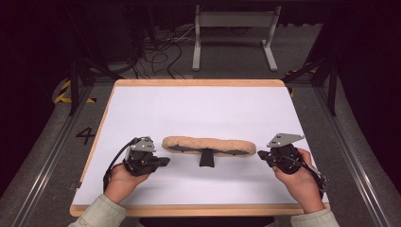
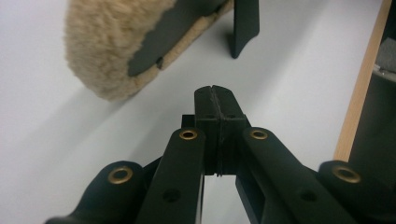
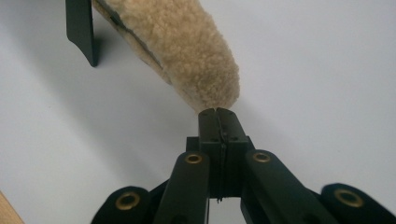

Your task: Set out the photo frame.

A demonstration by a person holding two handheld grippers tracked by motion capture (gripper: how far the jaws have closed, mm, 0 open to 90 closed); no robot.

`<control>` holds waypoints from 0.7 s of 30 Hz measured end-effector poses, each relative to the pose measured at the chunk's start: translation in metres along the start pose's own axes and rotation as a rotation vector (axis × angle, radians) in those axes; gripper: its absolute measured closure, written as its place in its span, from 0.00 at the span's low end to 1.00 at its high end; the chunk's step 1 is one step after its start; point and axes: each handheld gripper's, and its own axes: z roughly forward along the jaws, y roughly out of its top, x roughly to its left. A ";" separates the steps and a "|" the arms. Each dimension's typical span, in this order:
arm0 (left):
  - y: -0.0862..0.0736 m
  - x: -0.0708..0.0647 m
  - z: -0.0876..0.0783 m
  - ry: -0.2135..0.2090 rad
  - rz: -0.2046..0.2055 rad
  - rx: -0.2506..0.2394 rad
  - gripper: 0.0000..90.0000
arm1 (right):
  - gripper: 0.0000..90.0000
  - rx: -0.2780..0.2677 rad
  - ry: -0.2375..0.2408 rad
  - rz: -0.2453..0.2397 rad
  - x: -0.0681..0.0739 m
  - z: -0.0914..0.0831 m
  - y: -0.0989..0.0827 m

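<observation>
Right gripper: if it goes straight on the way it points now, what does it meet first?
Probably the fluffy pad. The right gripper, jaws shut, points at the pad's near end, right at its tips; whether they touch is unclear.

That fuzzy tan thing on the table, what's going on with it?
A person holds a gripper in each hand at the two ends of a long fleecy tan pad with a black handle, lying on the white table. The left gripper and right gripper are both shut on nothing; neither grips the pad.
</observation>
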 end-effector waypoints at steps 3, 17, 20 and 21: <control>0.001 -0.003 0.005 0.011 0.013 0.020 1.00 | 1.00 0.003 -0.006 0.004 -0.001 0.001 0.000; 0.004 0.000 0.026 0.143 0.015 0.027 1.00 | 1.00 -0.054 -0.038 0.024 -0.010 0.010 0.000; 0.003 0.001 0.028 0.154 0.015 0.027 1.00 | 1.00 -0.074 -0.039 0.037 -0.011 0.011 0.000; 0.003 0.001 0.027 0.158 0.011 0.024 1.00 | 1.00 -0.092 -0.039 0.050 -0.013 0.012 0.000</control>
